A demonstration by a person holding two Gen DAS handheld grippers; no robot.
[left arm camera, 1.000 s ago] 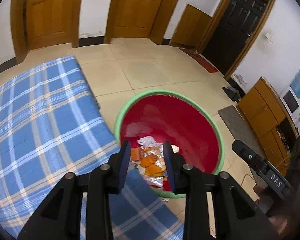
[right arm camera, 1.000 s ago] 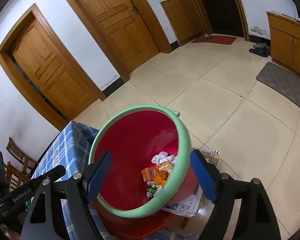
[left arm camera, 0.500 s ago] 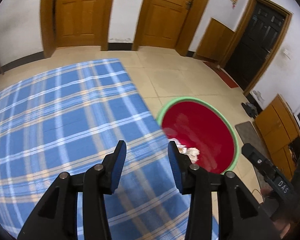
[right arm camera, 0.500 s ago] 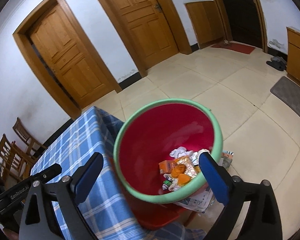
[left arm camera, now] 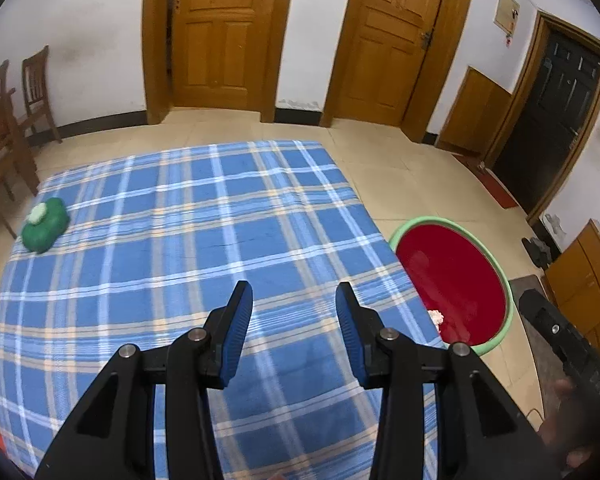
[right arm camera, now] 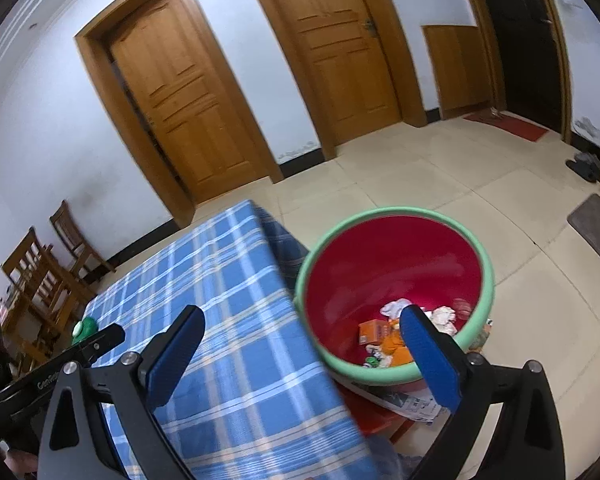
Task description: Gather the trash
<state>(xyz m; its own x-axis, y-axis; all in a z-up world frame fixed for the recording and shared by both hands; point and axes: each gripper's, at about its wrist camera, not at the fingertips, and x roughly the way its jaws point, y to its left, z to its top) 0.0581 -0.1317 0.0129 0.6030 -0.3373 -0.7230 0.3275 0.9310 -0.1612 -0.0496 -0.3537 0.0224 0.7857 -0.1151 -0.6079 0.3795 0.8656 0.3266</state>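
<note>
A red basin with a green rim stands beside the right edge of the blue checked tablecloth. Several pieces of trash lie in its bottom: white crumpled tissue, an orange carton and orange wrappers. A green packet with a white lid lies at the far left of the cloth. My left gripper hovers open over the cloth with nothing between its fingers. My right gripper is open wide, straddling the table's edge and the basin, holding nothing.
Wooden chairs stand left of the table. Wooden doors and a dark door line the far wall. A red stool and printed paper lie under the basin. A cabinet, a mat and slippers sit at the right.
Both grippers have pulled back and swung left from the basin toward the table. The left view now faces the whole cloth and the green packet; both stay open.
</note>
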